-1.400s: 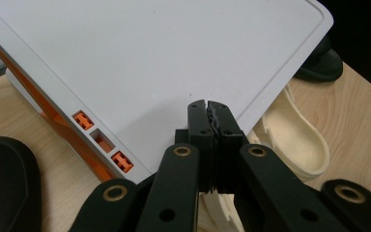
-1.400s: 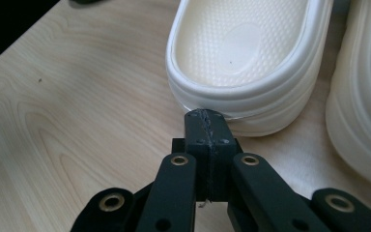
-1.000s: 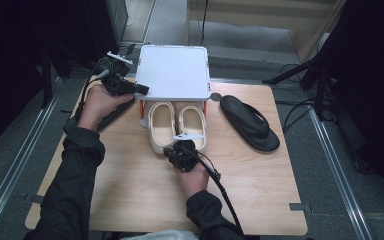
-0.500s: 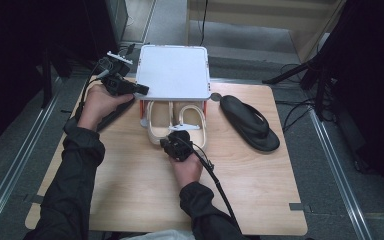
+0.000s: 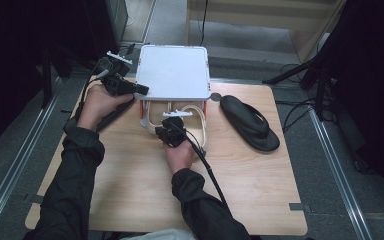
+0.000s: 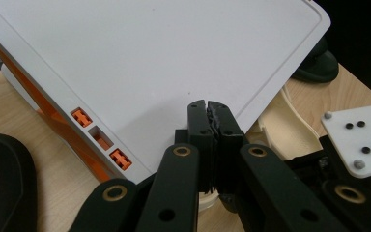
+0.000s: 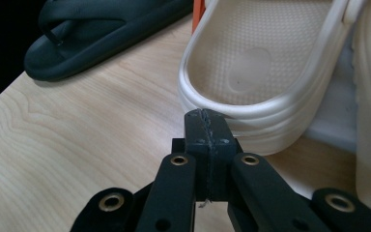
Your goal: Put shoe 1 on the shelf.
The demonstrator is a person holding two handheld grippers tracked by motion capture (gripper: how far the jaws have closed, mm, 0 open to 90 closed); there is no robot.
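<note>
A white shoe rack (image 5: pixel 175 70) with orange posts stands at the table's far edge. Two cream clogs (image 5: pixel 196 121) lie on its lower level, their heels sticking out toward me. In the right gripper view my right gripper (image 7: pixel 206 116) is shut and empty, its tips against the heel of one cream clog (image 7: pixel 251 58); from above the right gripper (image 5: pixel 171 121) sits at the rack's front. My left gripper (image 6: pixel 207 106) is shut and empty over the near corner of the rack's white top (image 6: pixel 164 53); in the high view the left gripper (image 5: pixel 141 90) is at the rack's left edge.
One black flip-flop (image 5: pixel 250 122) lies right of the rack. Another black flip-flop (image 7: pixel 101 29) lies on the table left of the rack, partly under my left hand (image 5: pixel 100 102). The wooden table (image 5: pixel 145 200) has bare room toward me.
My right gripper has moved away from me and a little left, up to the rack's front. The cream clogs have slid further under the top shelf. The left gripper has stayed put.
</note>
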